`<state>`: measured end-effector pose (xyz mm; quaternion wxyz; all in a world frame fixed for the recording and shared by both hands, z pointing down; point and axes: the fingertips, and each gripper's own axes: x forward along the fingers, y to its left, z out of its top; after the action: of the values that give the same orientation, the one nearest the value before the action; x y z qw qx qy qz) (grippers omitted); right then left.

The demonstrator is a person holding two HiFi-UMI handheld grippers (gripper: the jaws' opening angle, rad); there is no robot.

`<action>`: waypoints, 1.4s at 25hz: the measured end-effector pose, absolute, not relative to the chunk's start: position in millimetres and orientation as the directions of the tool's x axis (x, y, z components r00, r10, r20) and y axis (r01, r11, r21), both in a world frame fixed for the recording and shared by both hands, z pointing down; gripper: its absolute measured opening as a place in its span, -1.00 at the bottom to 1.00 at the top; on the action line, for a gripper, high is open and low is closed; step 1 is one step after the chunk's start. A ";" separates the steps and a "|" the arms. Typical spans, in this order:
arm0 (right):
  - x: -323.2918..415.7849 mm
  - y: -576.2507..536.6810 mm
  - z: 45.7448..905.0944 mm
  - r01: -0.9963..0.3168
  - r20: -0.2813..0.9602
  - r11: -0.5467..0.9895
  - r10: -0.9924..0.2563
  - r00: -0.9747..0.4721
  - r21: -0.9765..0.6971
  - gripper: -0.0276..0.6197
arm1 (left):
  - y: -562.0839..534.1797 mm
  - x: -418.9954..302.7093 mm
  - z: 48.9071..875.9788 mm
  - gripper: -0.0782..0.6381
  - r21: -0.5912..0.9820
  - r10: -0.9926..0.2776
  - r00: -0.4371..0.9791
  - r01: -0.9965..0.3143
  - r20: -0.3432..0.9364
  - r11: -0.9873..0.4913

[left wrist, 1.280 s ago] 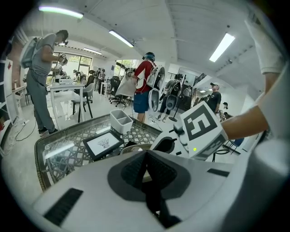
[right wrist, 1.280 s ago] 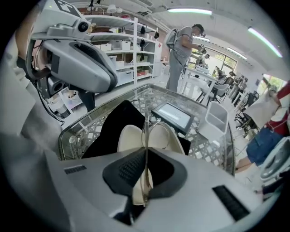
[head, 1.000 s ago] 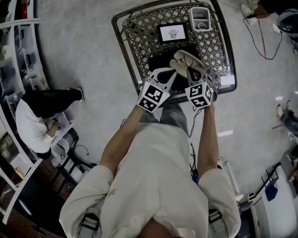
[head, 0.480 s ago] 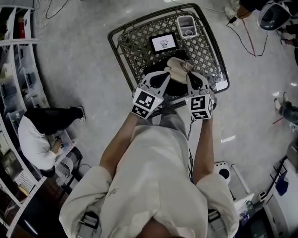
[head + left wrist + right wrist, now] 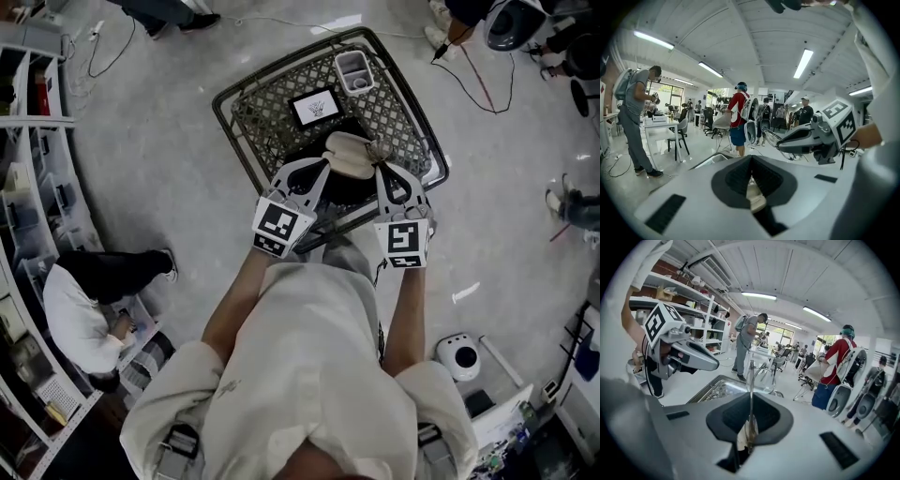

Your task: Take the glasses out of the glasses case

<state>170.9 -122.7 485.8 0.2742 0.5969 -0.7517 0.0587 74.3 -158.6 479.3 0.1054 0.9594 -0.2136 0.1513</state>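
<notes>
A beige glasses case hangs over the mesh table, and my left gripper is shut on its near edge. In the left gripper view a strip of the beige case is pinched between the jaws of the left gripper. My right gripper is shut on thin-framed glasses right next to the case. The glasses rise straight out of the right gripper in its own view, one clear lens showing. Each gripper view shows the other gripper: left, right.
The grey wire-mesh table carries a black-framed screen, a small white tray and a black mat. A person crouches at the left by shelving. A white round device and cables lie on the floor.
Both grippers kept their holds. The grippers now stand a little wider apart, with the case between them, and the whole scene has shifted up and left in the head view.
</notes>
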 end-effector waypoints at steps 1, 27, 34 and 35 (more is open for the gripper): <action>170.0 -121.9 476.4 -0.933 0.460 0.269 -0.877 -0.135 0.240 -0.86 | -158.3 73.7 473.9 -0.75 0.130 -0.378 0.866 -0.438 0.327 -0.890; 155.5 -77.1 384.8 -0.978 0.232 0.100 -0.971 -0.056 0.182 -0.86 | -127.8 69.3 395.2 -0.75 0.054 -0.355 0.917 -0.370 0.182 -0.928; 154.7 -83.0 374.9 -0.974 0.214 0.107 -0.975 -0.063 0.202 -0.86 | -131.1 73.6 392.1 -0.75 0.048 -0.354 0.919 -0.367 0.171 -0.929; 155.4 -82.5 375.3 -0.974 0.213 0.105 -0.975 -0.062 0.201 -0.86 | -131.5 74.6 391.7 -0.75 0.047 -0.355 0.919 -0.367 0.170 -0.929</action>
<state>155.4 -82.5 375.3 0.1481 0.6688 -0.7285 -0.0019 74.6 -131.5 391.7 0.0391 0.9789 -0.1843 0.0792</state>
